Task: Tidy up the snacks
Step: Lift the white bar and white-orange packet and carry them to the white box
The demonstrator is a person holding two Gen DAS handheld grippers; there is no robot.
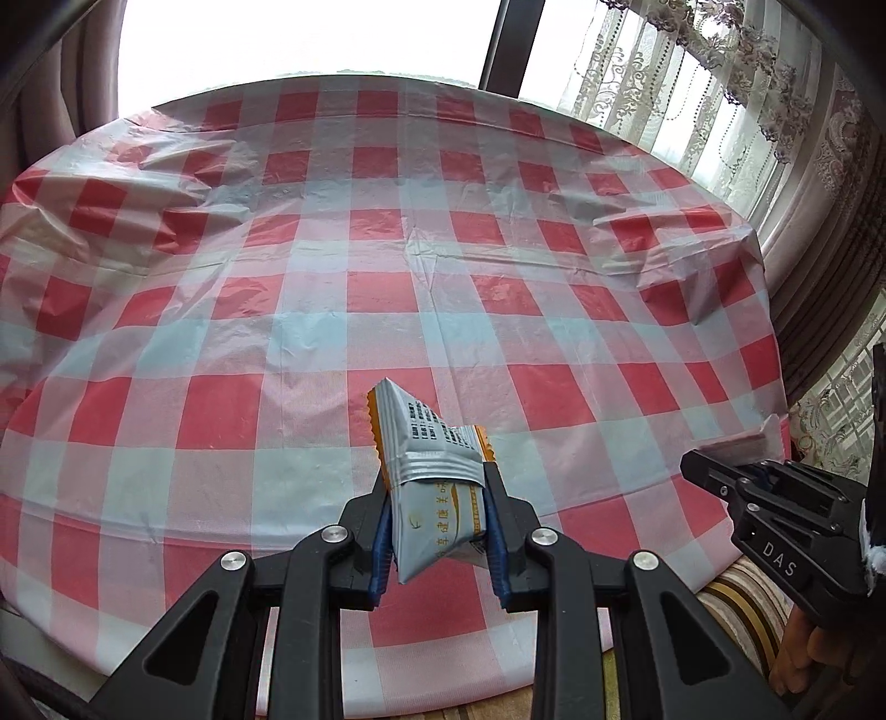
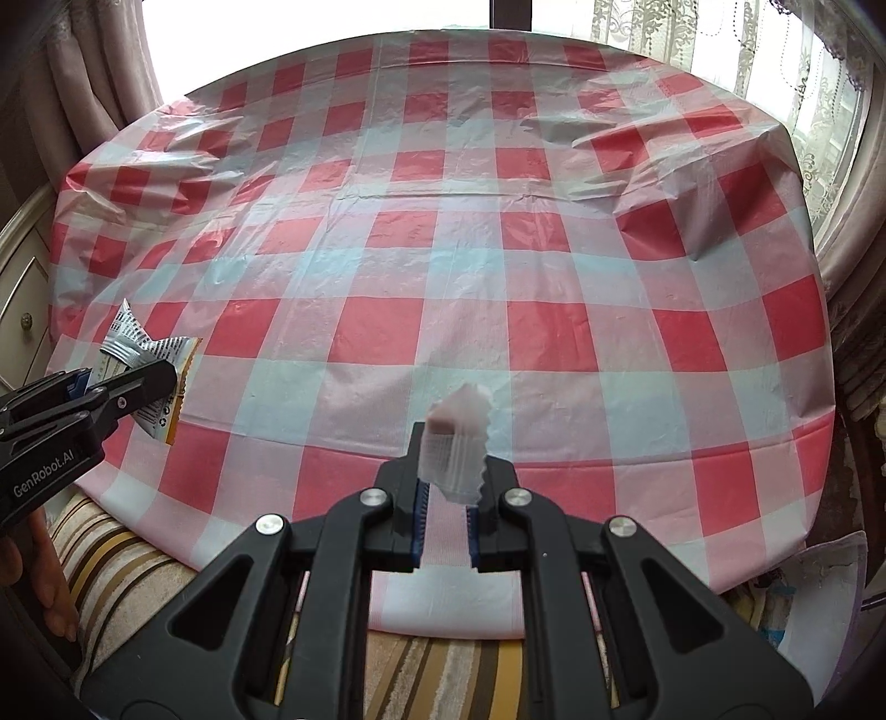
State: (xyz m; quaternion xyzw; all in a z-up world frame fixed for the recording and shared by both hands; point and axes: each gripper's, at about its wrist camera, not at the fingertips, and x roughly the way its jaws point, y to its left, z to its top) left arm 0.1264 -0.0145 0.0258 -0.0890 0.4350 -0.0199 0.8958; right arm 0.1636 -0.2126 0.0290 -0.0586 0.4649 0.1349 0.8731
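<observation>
Clamped between the blue pads of the left hand-held gripper (image 1: 440,518), a grey-and-orange snack packet (image 1: 429,459) stood up off the checked worktop (image 1: 310,260), probably lifted clear for carrying to wherever the snacks get grouped. Its jaws were only slightly parted, pinching the wrapper's lower half. Beside it, the right hand-held gripper (image 2: 447,493) was closed tight on a pale, translucent snack wrapper (image 2: 458,443), likewise raised.

- Bright daylight pours in from the window (image 1: 310,39), which looks all white.
- The shiny tablecloth (image 2: 443,266) has pale glare.
- Edges bend and go dark.
- The pink packet (image 2: 457,443) looks blurry.
</observation>
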